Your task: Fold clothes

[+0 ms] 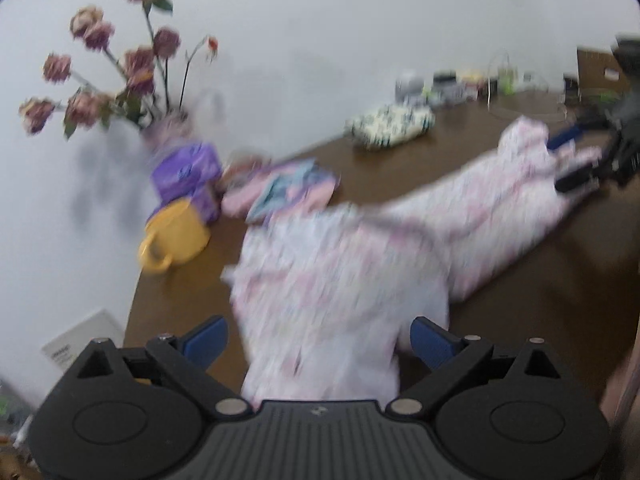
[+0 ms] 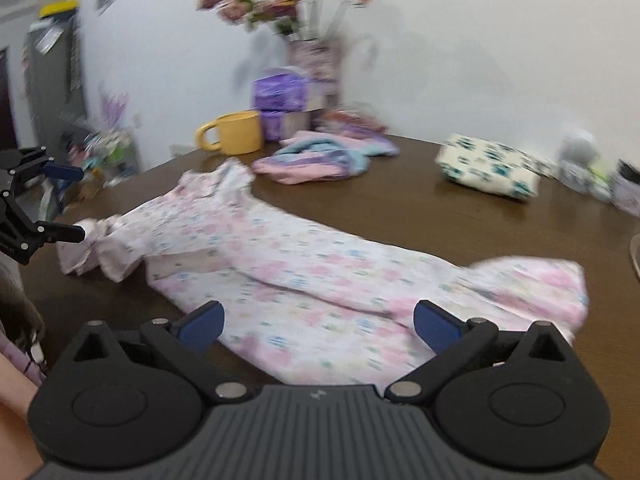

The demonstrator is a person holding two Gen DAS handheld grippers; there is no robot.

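Table: a dark brown table (image 2: 420, 216) is set against a white wall (image 2: 460, 40); its left edge is seen curving down past the mug in the left wrist view.
Dress: a pink floral dress (image 2: 288, 276) is spread flat across the table, its bodice toward the left gripper and its hem toward the right gripper.
Left gripper: the left gripper (image 1: 318, 338) is spread wide, the dress end lying between its blue fingers; whether cloth is touched cannot be told.
Right gripper: the right gripper (image 2: 316, 322) is likewise spread wide over the hem, nothing pinched.
Clutter: a yellow mug (image 2: 234, 133), a purple box (image 2: 280, 96), a vase of flowers (image 2: 276, 4), a folded pink cloth (image 2: 320, 160) and a patterned pouch (image 2: 492, 170) are ranged along the wall side.
Unclear: both views are blurred by motion; small items at the far right corner cannot be made out.
Room: bare tabletop is left between the dress and the pouch, and along the near edge.
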